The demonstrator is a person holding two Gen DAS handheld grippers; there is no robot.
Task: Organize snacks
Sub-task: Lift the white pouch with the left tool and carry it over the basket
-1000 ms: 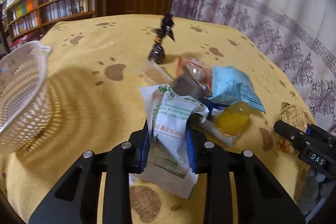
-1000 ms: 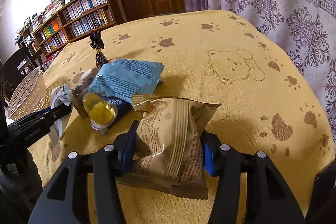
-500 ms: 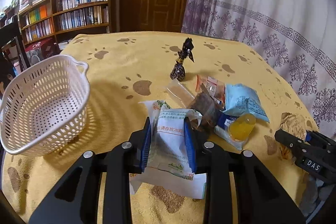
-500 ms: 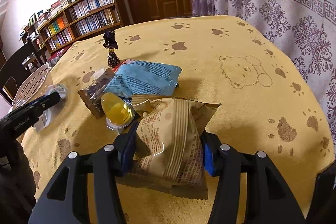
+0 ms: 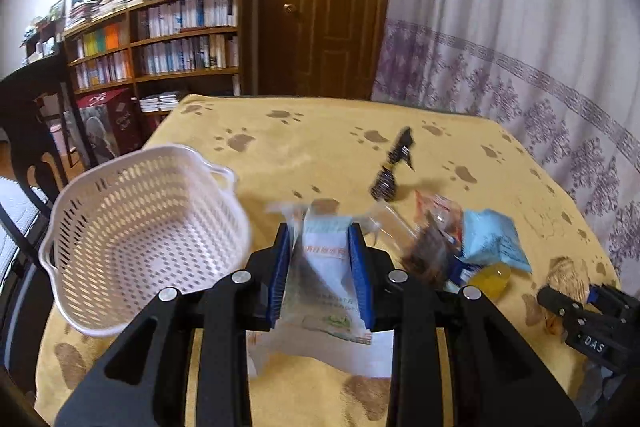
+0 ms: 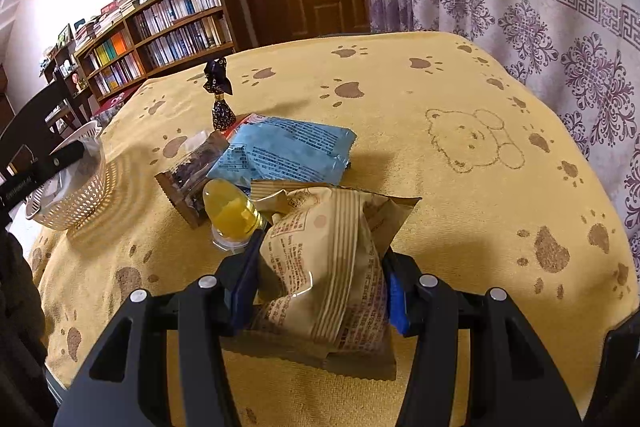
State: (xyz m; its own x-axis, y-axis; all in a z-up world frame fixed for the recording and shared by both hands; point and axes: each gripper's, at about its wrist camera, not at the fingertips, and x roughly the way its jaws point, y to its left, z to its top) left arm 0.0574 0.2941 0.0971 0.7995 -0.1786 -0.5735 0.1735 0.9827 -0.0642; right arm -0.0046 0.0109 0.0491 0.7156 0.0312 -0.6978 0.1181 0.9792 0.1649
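Snack packets are what both hands are busy with; nearest in the right wrist view, the tan striped snack bag [image 6: 328, 267] sits pinched between the blue pads of the right gripper [image 6: 320, 283], jaws closed narrow on its puffed middle, its lower edge over the yellow paw-print tablecloth [image 6: 460, 99], though whether it touches I cannot tell; it looks light, air-filled and crinkly, so I would judge a grip across the belly holds well while a hard squeeze could crush whatever is inside; the film looks slick, so a seam or crimped end seems the safer hold. In the left wrist view, the left gripper [image 5: 322, 267] is likewise clamped on a white and green snack packet [image 5: 324, 279], flat, limp and blurred, its loose bottom hanging below the pads; light and floppy, it will likely flap when carried. Just left of it sits the white perforated basket [image 5: 80, 267], on the cloth near the table's edge and, as far as I can see, with nothing in it; I take that as where the packets belong. Beyond the tan bag lie a yellow jelly cup [image 6: 230, 215], smooth and liable to slip; a clear-fronted brown packet [image 6: 194, 171]; a pale blue packet [image 6: 288, 151]; farthest, a dark twisted-wrapper sweet [image 6: 220, 103] standing upright.
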